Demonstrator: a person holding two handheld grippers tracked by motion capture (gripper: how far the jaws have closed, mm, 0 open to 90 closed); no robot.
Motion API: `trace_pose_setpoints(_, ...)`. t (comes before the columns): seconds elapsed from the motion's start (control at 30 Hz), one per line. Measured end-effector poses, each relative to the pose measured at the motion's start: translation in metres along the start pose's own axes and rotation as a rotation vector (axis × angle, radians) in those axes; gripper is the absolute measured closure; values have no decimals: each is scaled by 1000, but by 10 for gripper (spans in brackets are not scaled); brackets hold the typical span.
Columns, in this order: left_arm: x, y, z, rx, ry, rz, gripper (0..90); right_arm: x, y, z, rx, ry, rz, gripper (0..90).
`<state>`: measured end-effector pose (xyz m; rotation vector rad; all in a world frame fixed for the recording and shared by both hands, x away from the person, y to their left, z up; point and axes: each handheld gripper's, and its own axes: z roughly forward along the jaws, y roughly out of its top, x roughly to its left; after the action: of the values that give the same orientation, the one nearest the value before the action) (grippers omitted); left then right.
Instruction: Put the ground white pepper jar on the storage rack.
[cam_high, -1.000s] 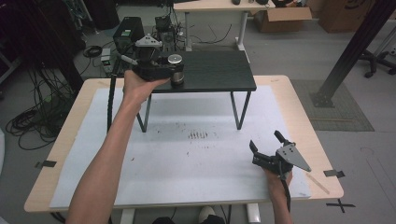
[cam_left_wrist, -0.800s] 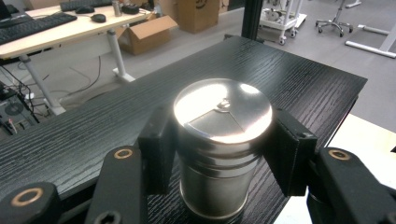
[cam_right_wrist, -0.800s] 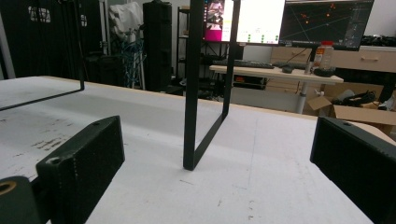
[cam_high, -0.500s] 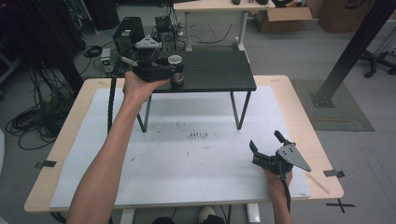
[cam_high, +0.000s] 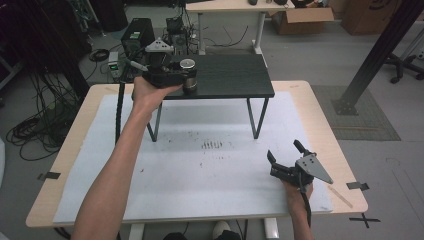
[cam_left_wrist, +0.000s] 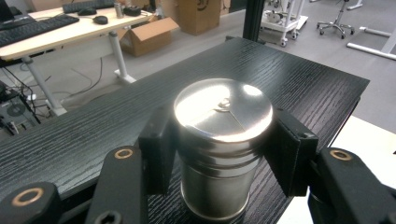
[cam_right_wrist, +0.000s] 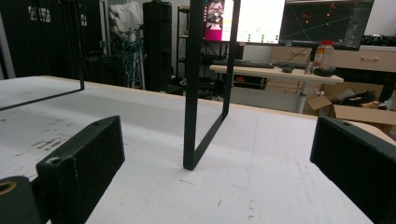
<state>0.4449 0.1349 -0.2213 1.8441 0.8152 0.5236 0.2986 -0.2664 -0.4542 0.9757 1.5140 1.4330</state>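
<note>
Both black fingers (cam_left_wrist: 159, 154) of the left gripper (cam_left_wrist: 219, 154) press on the sides of a shiny metal tin (cam_left_wrist: 222, 140), one on each side, so the tin is held tight. Its round silver lid (cam_left_wrist: 223, 109) is on, so I cannot tell what is inside. The tin stands upright on a small black shelf (cam_left_wrist: 84, 135) with a wood grain top. From the high view, the left gripper (cam_high: 186, 76) reaches in from the near left part of the shelf (cam_high: 235, 75), and the tin (cam_high: 188, 75) sits close to that front left edge. The shelf stands on thin black legs on a big white table (cam_high: 200, 175). Closer to the person, the right gripper (cam_high: 285, 155) rests low over the white table near its right side, well apart from the tin. Its fingers (cam_right_wrist: 84, 158) stand wide apart with nothing between them. Past them, one black shelf leg (cam_right_wrist: 191, 93) stands on the white top. Farther back, across the room, an open cardboard box (cam_left_wrist: 149, 30) sits on the floor beside a desk (cam_left_wrist: 70, 28); what it holds cannot be seen.
</note>
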Motion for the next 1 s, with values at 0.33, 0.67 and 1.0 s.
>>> trace_pose_setpoints(0.33,0,1,-3,-12,17,-23,249,0,0,0,0,0,1,25)
trace_pose_setpoints(0.67,0,1,-6,-4,33,-34,3,0,0,0,0,0,2,26)
trace_pose_setpoints(1.0,-1,1,-19,-6,17,5,5,0,0,0,0,0,0,25)
